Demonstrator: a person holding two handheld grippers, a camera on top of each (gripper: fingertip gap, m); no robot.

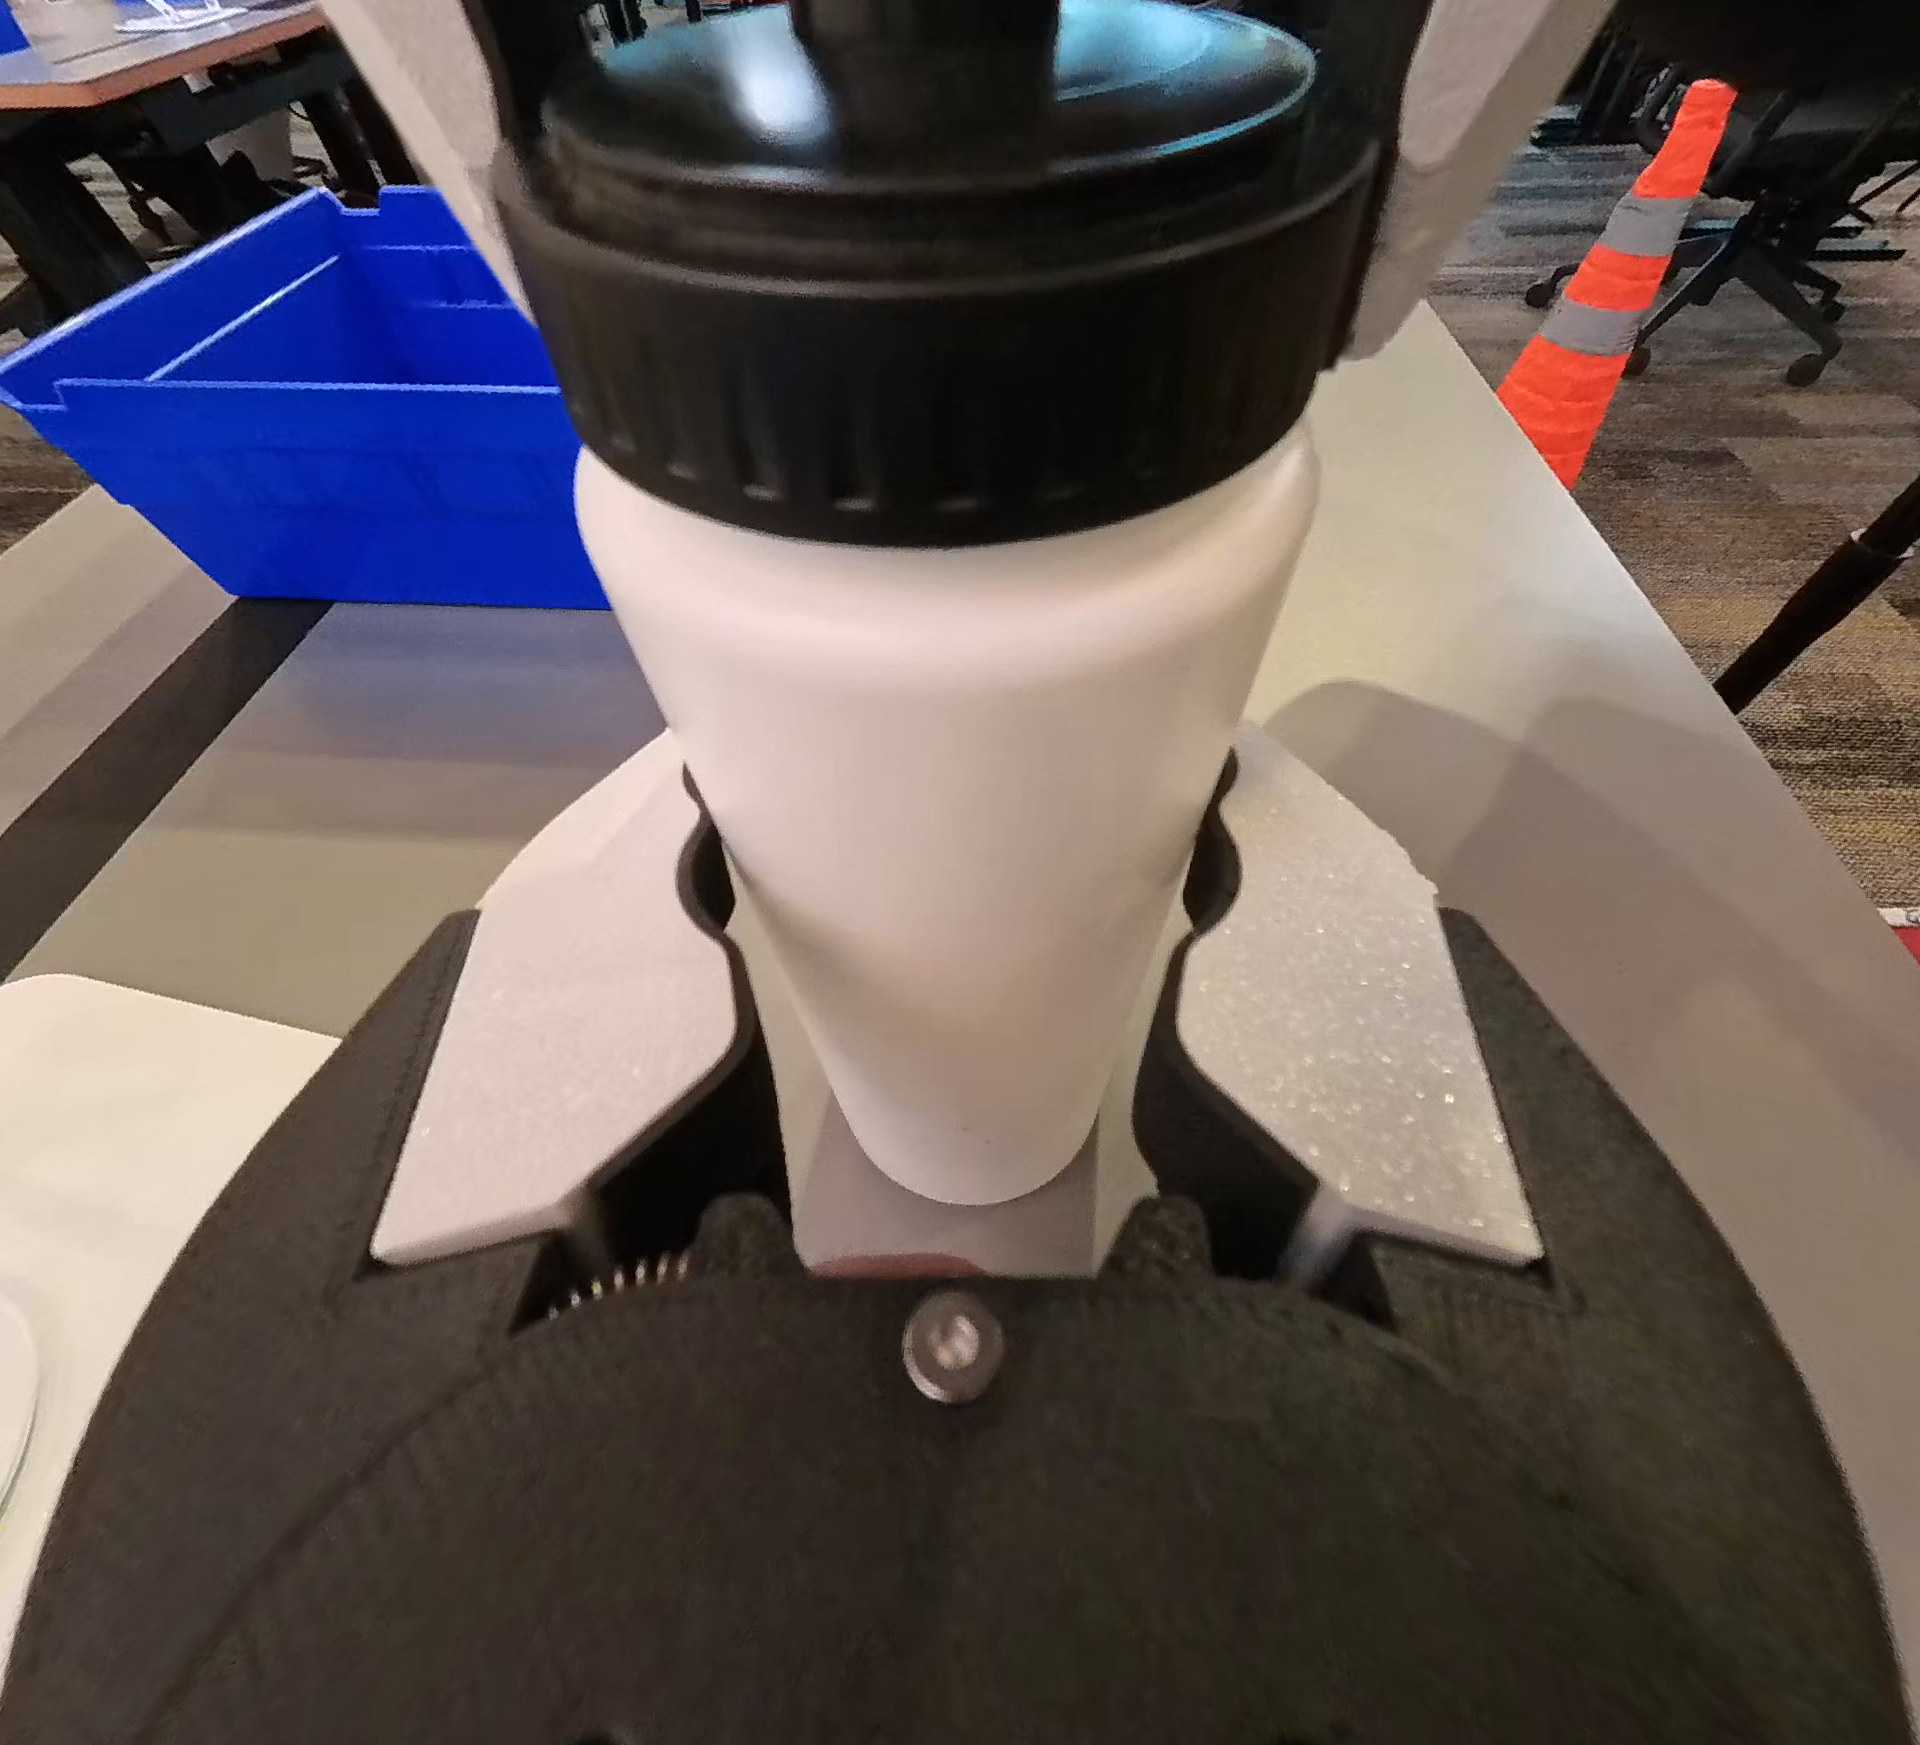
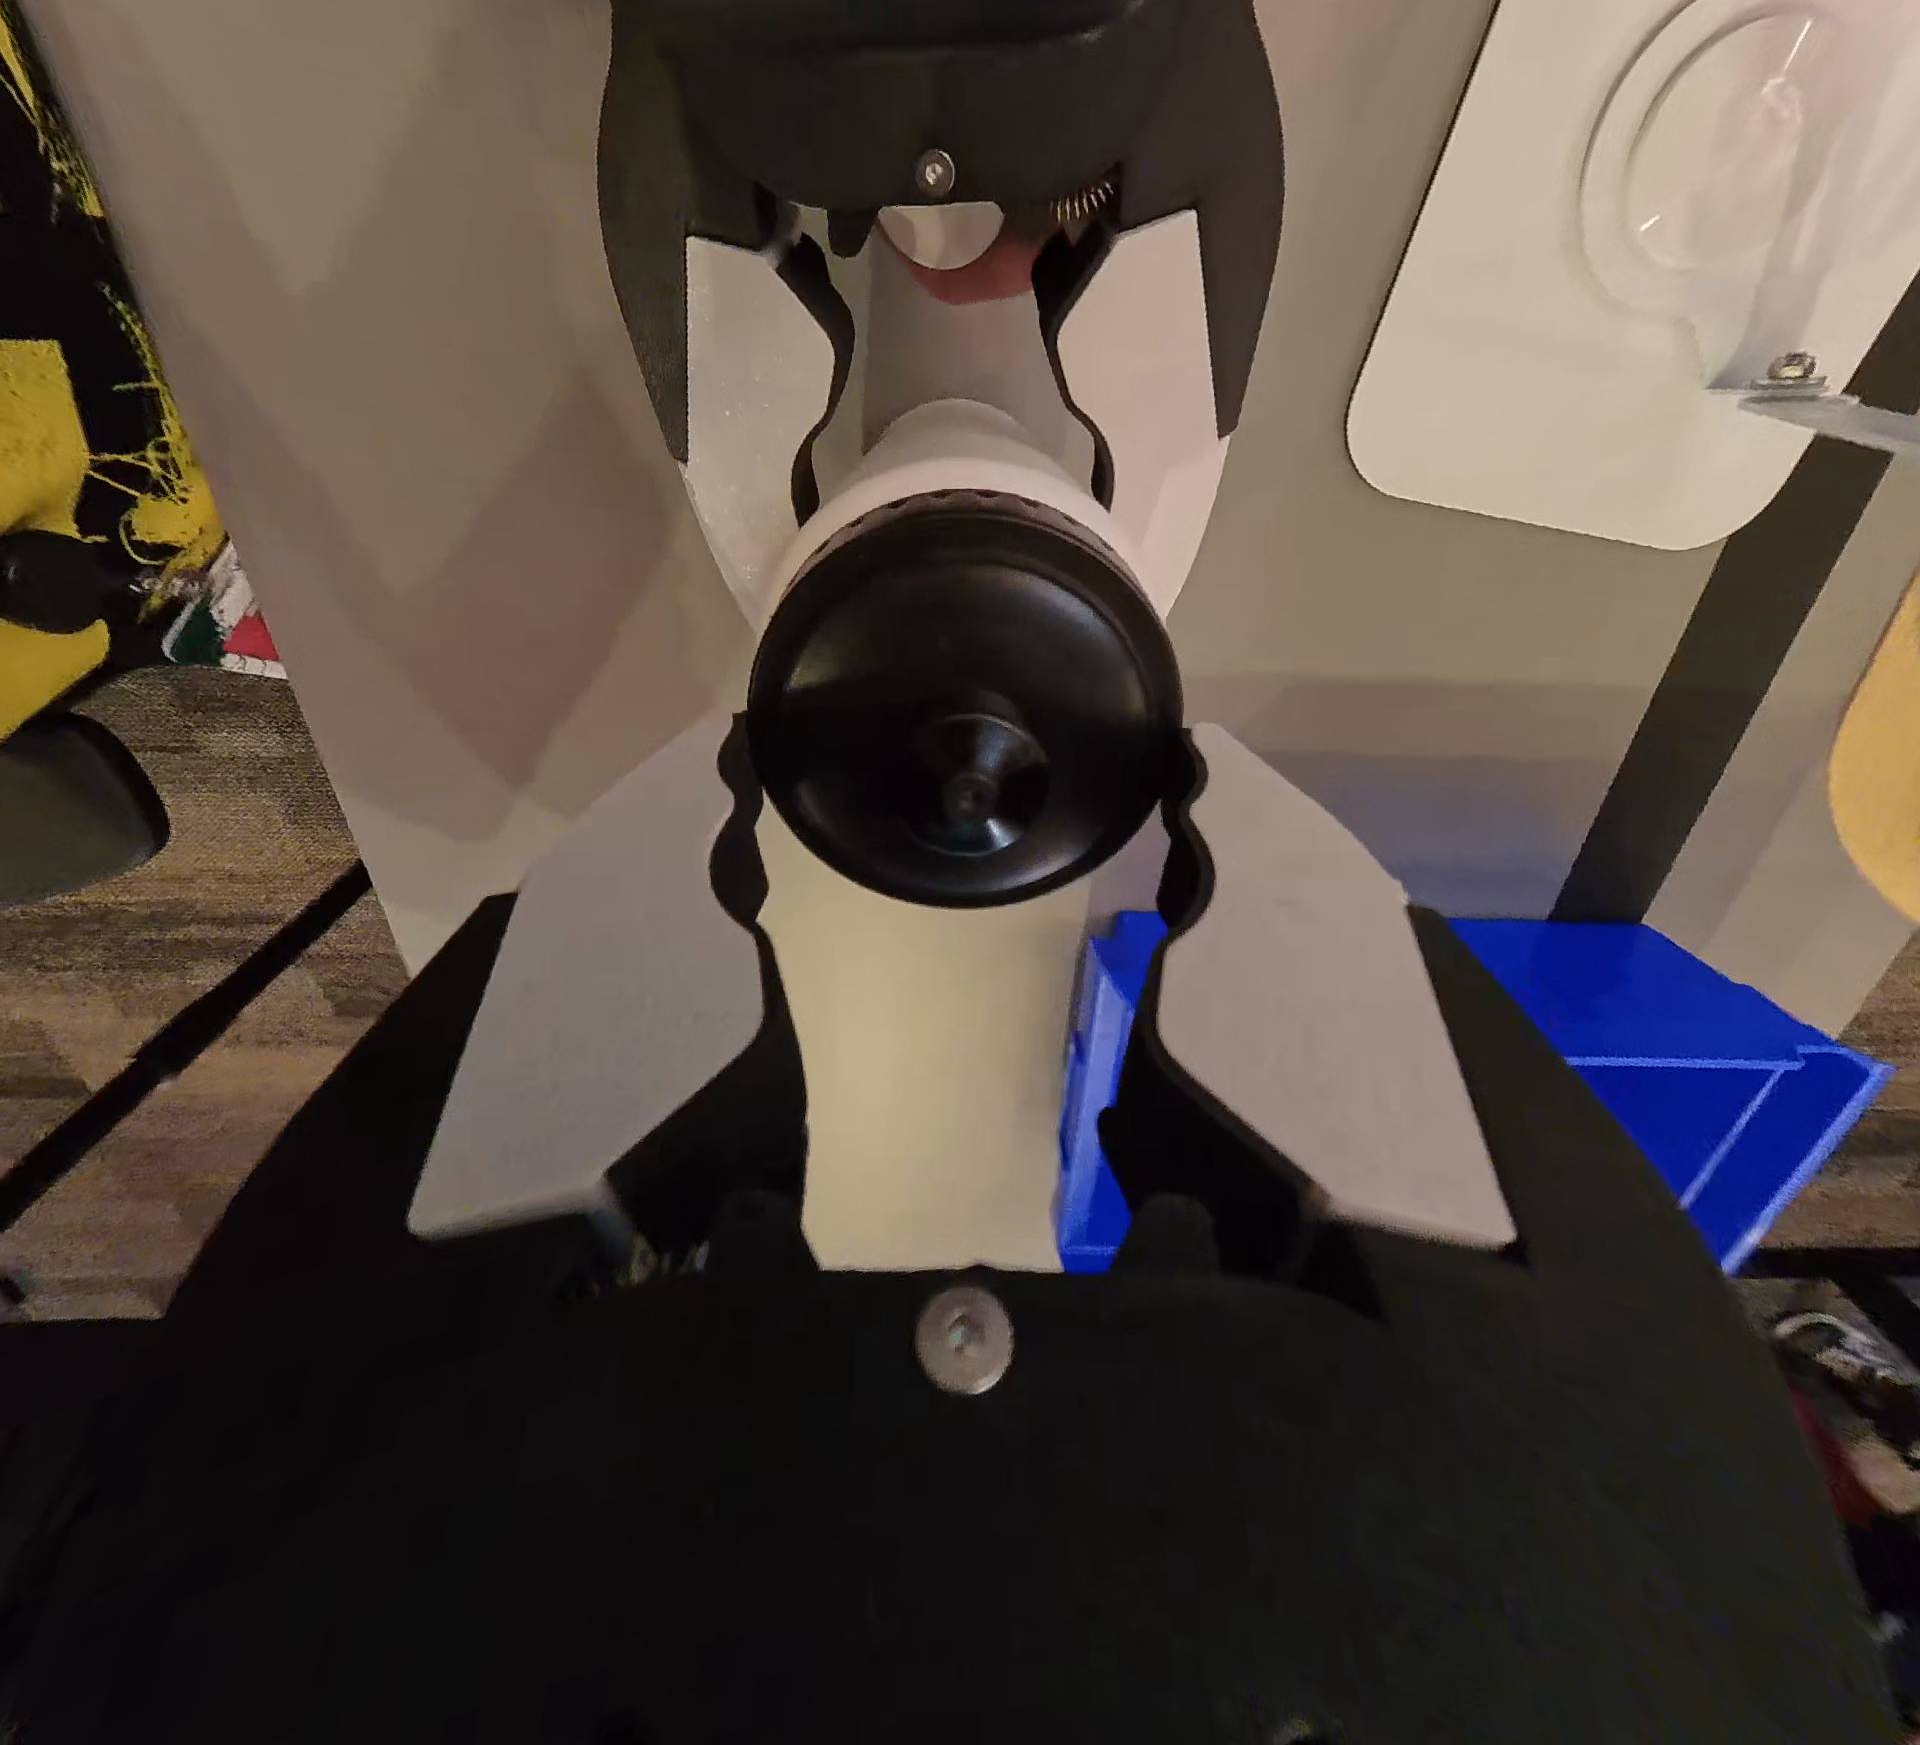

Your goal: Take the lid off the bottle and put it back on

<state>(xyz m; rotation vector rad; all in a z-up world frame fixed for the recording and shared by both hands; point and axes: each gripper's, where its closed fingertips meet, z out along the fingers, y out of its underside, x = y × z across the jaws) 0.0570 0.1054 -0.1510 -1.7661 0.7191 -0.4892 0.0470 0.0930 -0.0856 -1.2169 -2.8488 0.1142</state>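
Observation:
A white bottle (image 1: 956,760) with a black ribbed lid (image 1: 935,365) stands upright over the white table (image 1: 1455,615). My left gripper (image 1: 961,822) is shut on the bottle's body below the shoulder. My right gripper (image 2: 961,781) comes down from above, and its fingers (image 2: 644,968) press the two sides of the lid (image 2: 961,708), which sits on the bottle (image 2: 935,459). The right gripper's white fingers (image 1: 416,33) flank the lid in the left wrist view. The left gripper (image 2: 956,459) shows at the top of the right wrist view, closed on the bottle.
A blue bin (image 1: 312,428) sits on the table to the left, also seen in the right wrist view (image 2: 1662,1072). A white board (image 2: 1538,293) with a clear dish lies beside the bottle. An orange cone (image 1: 1621,282) and office chairs stand on the floor to the right.

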